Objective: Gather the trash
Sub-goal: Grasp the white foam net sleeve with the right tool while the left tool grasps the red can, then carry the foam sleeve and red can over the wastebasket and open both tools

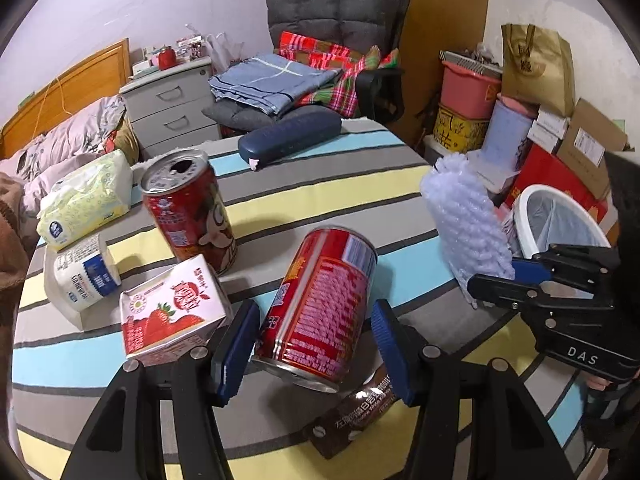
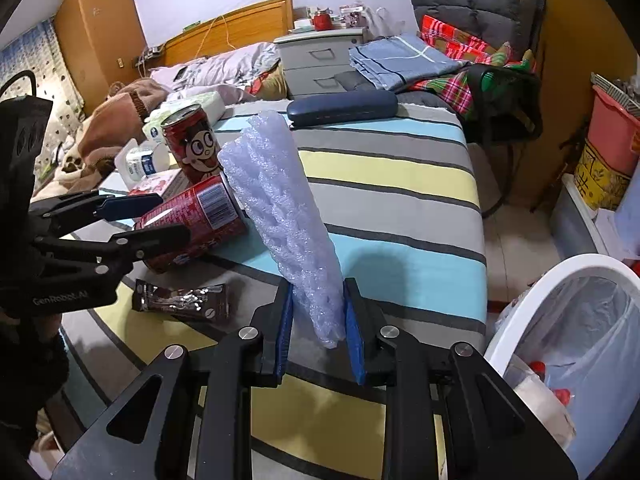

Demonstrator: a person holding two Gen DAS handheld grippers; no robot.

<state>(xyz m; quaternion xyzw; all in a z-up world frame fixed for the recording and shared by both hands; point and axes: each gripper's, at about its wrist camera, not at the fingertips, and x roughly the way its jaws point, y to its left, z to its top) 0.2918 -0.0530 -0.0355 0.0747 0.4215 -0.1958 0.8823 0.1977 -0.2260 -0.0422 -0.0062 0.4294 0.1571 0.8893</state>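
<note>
Between the pads of my right hand-held gripper (image 2: 318, 330) I have a roll of bubble wrap (image 2: 286, 216) clenched, standing up from the striped worktop (image 2: 400, 208). To its right, off the worktop's edge, I see the lined white trash bin (image 2: 520, 312). My left hand-held gripper (image 1: 312, 354) is spread wide around a tipped red can (image 1: 320, 304), pads not touching it. Ahead-left of it stand an opened can (image 1: 188, 212) and a strawberry carton (image 1: 172, 312); a brown wrapper (image 1: 360, 412) lies beneath.
</note>
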